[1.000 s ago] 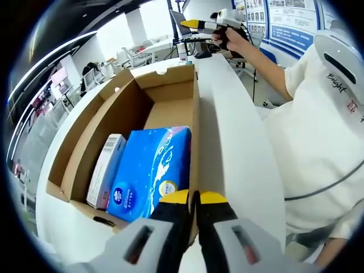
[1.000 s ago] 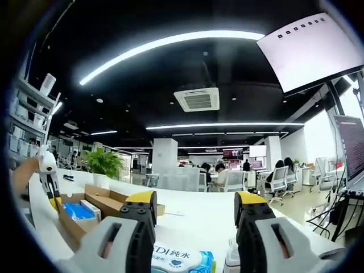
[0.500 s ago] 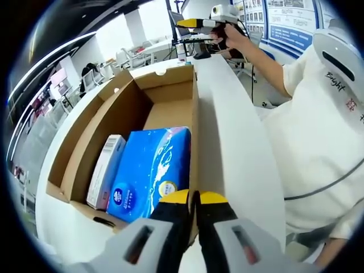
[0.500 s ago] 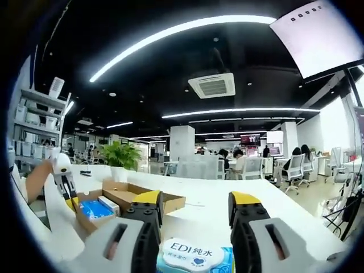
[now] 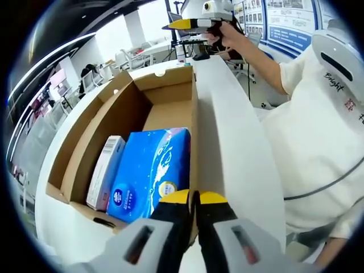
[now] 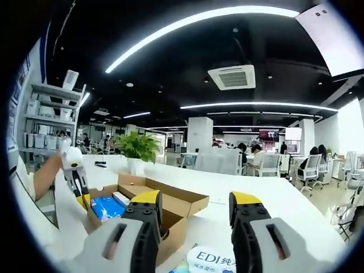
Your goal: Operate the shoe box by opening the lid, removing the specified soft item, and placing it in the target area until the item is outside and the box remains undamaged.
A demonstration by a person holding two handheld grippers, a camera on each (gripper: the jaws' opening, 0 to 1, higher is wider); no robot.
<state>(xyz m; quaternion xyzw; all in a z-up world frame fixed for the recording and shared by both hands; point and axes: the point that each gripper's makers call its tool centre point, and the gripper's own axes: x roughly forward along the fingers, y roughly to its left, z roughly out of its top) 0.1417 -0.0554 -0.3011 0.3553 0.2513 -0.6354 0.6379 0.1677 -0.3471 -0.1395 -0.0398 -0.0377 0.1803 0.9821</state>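
The left gripper, fingers pinching the open brown cardboard box's wall, is nearer the blue soft tissue pack lying lengthwise just ahead than the spread right gripper.

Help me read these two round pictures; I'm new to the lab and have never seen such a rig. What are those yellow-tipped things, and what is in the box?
There is no robot here. A person holds a hand-held gripper in each hand, and a fisheye camera rides on each one, looking forward along its two jaws.

In the left gripper view, the left hand-held gripper has its yellow-tipped jaws shut on the near wall of an open cardboard shoe box on a white table. Inside lie a blue tissue pack and a narrow white box. Far off, the person's other hand holds the right hand-held gripper up.

In the right gripper view, the right hand-held gripper is open, holding nothing, above a wet wipes pack. The same box sits further away.
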